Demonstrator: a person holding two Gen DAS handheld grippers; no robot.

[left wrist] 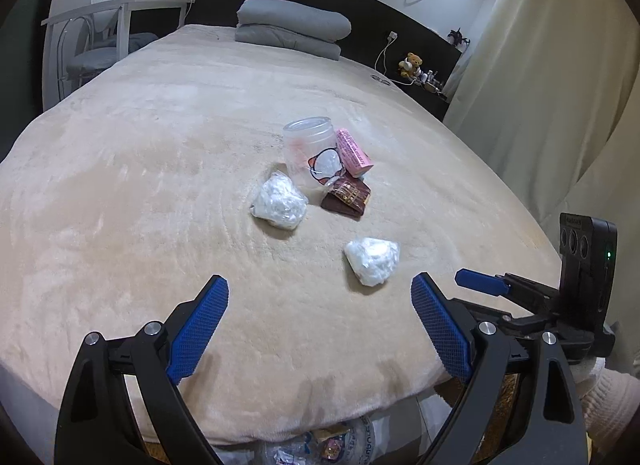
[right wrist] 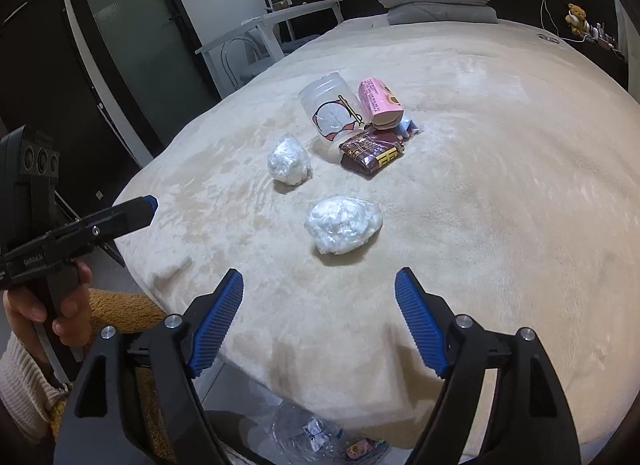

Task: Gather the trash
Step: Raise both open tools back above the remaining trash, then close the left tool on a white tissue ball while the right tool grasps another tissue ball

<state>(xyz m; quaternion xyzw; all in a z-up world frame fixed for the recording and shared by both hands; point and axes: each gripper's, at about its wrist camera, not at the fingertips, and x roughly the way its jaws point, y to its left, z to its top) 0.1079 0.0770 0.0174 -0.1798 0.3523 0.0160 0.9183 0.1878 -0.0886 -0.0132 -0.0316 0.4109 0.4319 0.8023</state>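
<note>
Trash lies on a beige bed cover: two crumpled clear plastic wads, one nearer and one farther. Behind them are a clear plastic cup with a cartoon print, a pink carton and a brown wrapper. My left gripper hovers open and empty over the bed's near edge. My right gripper is also open and empty, just short of the nearer wad. Each wrist view shows the other gripper at its side.
A clear bag of collected trash hangs below the bed edge. Folded grey bedding lies at the head. A white desk and chair stand left, a curtain right. A hand holds the left gripper.
</note>
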